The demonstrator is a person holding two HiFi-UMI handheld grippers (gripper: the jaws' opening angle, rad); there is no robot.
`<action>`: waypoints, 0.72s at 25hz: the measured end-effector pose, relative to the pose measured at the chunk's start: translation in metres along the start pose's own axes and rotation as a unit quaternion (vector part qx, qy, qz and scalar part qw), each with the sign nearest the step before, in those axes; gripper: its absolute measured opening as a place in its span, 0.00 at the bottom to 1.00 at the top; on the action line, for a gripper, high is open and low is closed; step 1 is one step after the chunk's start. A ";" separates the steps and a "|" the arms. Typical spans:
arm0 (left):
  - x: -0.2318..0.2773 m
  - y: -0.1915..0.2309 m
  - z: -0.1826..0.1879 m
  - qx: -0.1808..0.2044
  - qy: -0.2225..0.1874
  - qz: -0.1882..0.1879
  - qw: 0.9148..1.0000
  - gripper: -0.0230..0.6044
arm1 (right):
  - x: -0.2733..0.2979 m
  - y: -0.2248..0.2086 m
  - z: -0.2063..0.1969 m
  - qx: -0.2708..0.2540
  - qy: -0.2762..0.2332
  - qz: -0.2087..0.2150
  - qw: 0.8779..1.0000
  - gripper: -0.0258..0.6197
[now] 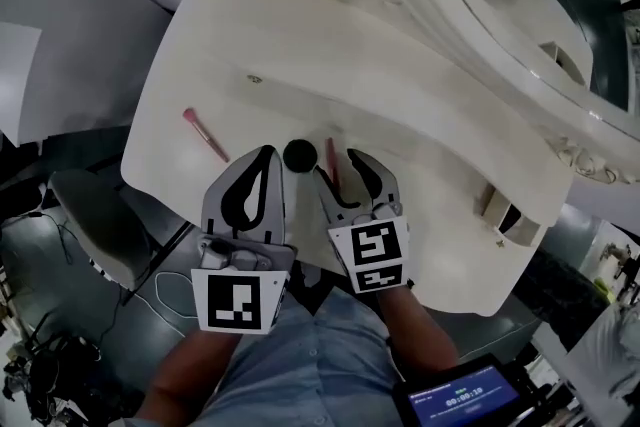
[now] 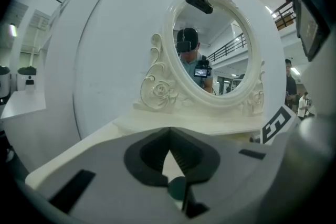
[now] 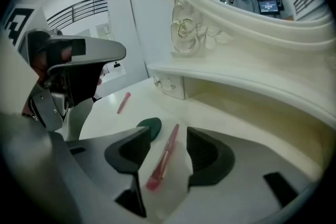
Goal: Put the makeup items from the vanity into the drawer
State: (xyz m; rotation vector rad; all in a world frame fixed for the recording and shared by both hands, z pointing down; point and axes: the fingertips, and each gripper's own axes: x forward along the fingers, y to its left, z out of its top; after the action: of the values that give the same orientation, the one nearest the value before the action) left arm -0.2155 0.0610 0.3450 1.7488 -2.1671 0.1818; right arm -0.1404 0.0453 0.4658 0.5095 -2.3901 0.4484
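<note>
Three items waited on the vanity [image 1: 400, 115].
My right claw [image 3: 168, 139] gaped astride the front-edge pink pencil [image 3: 163, 157]; my left claw [image 2: 169, 131] was closed.

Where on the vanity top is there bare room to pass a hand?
Bare: the stretch from the right gripper to the small drawer unit, and the strip behind the items up to the mirror. Crowded: front middle, around left gripper, dark sponge and the nearer pink brush.
</note>
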 end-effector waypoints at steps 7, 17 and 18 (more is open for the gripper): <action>-0.001 0.002 0.001 -0.003 0.011 0.001 1.000 0.04 | -0.003 -0.004 -0.014 0.002 0.032 -0.022 0.999 0.30; 0.009 0.006 -0.003 -0.003 0.011 -0.013 1.000 0.04 | 0.004 -0.007 -0.017 -0.012 0.043 -0.044 0.998 0.20; 0.010 0.005 -0.003 -0.002 0.011 -0.015 1.000 0.04 | 0.004 -0.007 -0.017 -0.009 0.044 -0.042 0.998 0.18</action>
State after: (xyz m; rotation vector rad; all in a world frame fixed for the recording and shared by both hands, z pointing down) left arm -0.2217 0.0536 0.3515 1.7676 -2.1237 0.1863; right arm -0.1307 0.0455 0.4819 0.5686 -2.2770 0.4034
